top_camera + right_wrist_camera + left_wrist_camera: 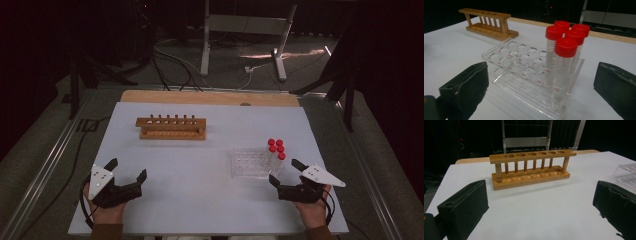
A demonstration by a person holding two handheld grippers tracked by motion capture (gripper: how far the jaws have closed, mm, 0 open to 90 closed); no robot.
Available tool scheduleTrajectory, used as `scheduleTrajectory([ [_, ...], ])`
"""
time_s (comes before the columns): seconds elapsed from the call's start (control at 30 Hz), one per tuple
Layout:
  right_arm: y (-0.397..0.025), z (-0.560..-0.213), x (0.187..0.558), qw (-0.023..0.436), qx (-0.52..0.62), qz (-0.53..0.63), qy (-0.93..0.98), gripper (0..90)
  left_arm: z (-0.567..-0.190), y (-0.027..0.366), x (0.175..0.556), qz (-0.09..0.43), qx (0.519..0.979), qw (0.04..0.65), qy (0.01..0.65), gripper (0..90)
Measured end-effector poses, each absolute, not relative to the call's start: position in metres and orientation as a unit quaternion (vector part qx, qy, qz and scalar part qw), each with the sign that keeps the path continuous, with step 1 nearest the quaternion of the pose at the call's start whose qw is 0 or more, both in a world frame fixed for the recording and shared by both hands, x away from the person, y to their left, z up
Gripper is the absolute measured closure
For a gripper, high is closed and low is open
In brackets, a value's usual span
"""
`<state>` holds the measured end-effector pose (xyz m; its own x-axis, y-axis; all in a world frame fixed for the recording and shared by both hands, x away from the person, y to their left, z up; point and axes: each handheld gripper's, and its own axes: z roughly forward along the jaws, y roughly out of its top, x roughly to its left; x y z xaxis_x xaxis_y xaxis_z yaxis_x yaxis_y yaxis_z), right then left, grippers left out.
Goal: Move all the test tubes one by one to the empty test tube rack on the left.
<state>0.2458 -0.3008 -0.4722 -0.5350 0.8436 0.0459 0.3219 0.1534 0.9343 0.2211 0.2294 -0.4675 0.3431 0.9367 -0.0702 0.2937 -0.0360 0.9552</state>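
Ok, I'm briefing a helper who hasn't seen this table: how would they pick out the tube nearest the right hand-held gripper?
On the white table, find the clear plastic rack at the right, just ahead of the right hand-held gripper. Five red-capped tubes cluster at its right end. The wanted tube is the cluster's frontmost one, closest to the rack's near edge.

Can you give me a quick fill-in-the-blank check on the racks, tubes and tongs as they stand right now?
1. The clear plastic tubes standing in the transparent plastic rack number ____.
2. Their screw caps are coloured ____.
3. The long wooden rack with six holes holds ____ tubes.
4. The left tongs and the right tongs both stand ____.

Missing words: five; red; no; open
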Motion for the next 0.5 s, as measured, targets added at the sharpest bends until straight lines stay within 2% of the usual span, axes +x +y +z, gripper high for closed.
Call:
scheduleTrajectory([
  [0.4,-0.299,-0.469,0.248,0.254,0.415,0.509,0.71,0.0,-0.468,0.238,0.22,0.321,0.615,0.517,0.501,0.7],
  [0.5,-0.296,-0.467,0.25,0.249,0.414,0.504,0.716,4.9,-0.469,0.24,0.221,0.322,0.608,0.517,0.509,0.7],
])
